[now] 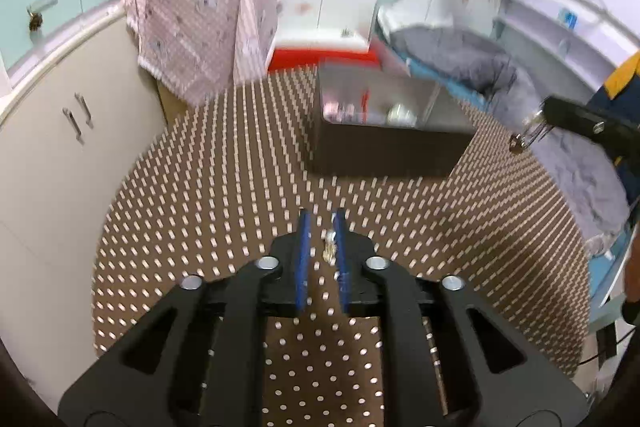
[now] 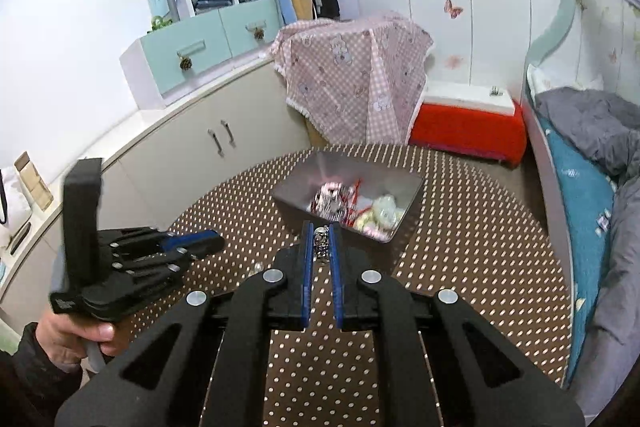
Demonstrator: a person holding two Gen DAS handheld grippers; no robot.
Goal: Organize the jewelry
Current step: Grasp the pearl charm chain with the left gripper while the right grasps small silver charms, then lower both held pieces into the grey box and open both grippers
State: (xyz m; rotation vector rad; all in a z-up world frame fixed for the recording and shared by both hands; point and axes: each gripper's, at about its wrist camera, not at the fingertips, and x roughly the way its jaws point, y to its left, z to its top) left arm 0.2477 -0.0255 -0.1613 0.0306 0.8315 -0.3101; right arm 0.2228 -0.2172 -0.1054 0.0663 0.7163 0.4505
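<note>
A dark open box with several trinkets in it stands at the far side of the round table. My left gripper hangs low over the brown dotted cloth with its blue pads apart. A small silvery-gold piece sits between them, close against the right pad. My right gripper is shut on a small silver piece of jewelry, lifted just short of the box's near wall. In the left wrist view the right gripper comes in from the right with that piece dangling.
A hand holds the left gripper at the table's left. Behind the table are a pink checked cover and a red box with a white lid. A bed runs along the right, and a cream cabinet along the left.
</note>
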